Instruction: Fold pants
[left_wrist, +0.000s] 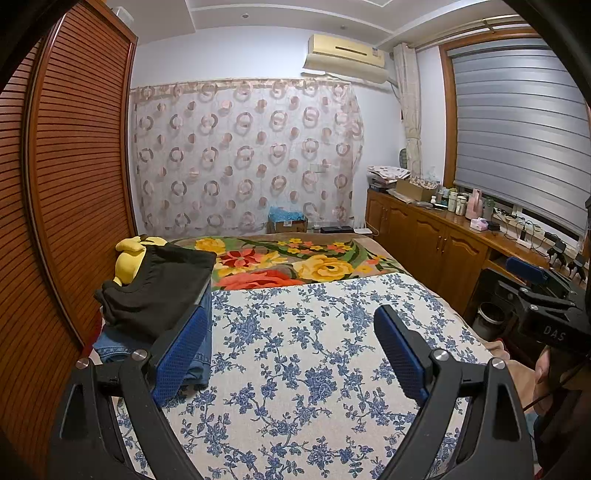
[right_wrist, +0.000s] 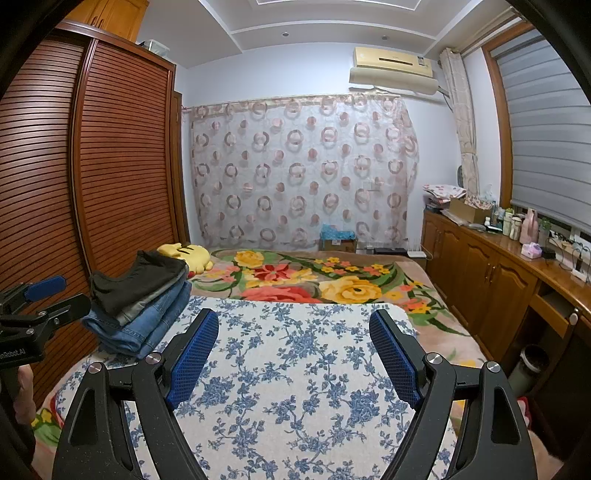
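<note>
A yellow plush toy (right_wrist: 186, 254) lies near the louvred wardrobe (right_wrist: 122, 158).

Bed (right_wrist: 436, 332) under floral blanket (right_wrist: 295, 280). Blue-flowered white cloth (right_wrist: 295, 369) spread over near part. Stack of folded pants (right_wrist: 147, 302) at left edge: black on top, jeans beneath. Yellow plush toy (right_wrist: 188, 254) just behind stack.

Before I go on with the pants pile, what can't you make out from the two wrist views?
- Stack of folded pants: left wrist view, its near edge sits behind the left gripper's finger.
- Yellow plush toy: right wrist view, mostly behind the stack.
- Bottles on the cabinet top: too small to identify.
</note>
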